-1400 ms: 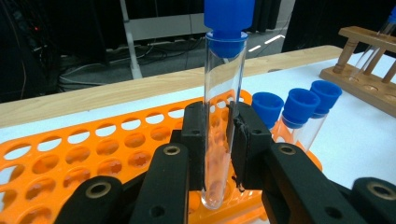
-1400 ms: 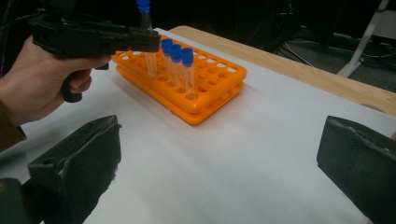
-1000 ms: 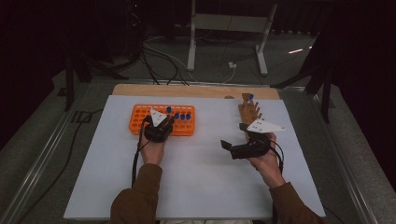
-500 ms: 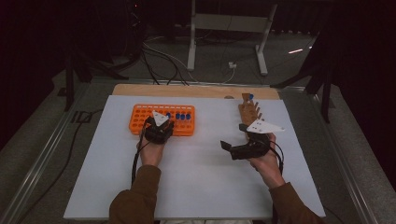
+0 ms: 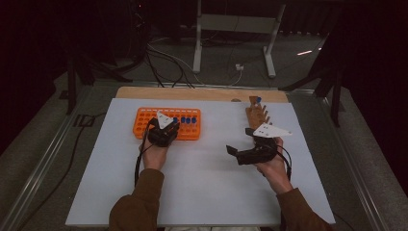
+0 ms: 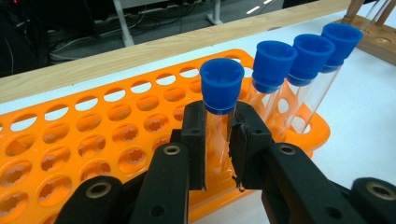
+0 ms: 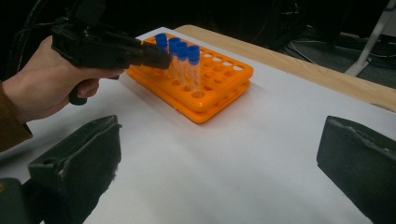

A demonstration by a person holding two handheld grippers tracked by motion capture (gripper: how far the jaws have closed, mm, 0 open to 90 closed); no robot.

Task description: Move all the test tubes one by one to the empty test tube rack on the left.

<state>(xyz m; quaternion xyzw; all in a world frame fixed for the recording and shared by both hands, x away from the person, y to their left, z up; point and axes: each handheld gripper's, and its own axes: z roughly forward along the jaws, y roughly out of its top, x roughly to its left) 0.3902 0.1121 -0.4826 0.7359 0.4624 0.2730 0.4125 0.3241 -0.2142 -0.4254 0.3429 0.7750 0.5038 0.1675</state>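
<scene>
An orange tube rack [image 6: 93, 140] lies on the white board, also seen from above [image 5: 144, 122] and from the right gripper view [image 7: 219, 93]. My left gripper [image 6: 219, 135] is shut on a clear tube with a blue cap [image 6: 220, 84] that stands upright in the rack's near row. Its jaws have just closed a little further on the glass. Three more blue-capped tubes [image 6: 310, 56] stand in a row to its right. From above, the left gripper [image 5: 165, 126] sits at the rack's front edge. My right gripper [image 5: 239, 142] hovers open over the bare board [image 7: 219, 163], jaws wide and nothing between them.
A wooden tube stand [image 5: 255, 115] holding one blue-capped tube [image 5: 258, 100] is at the far right of the board, just beyond my right hand. A wooden strip [image 5: 202, 93] borders the far edge. Metal rails run along both sides of the table.
</scene>
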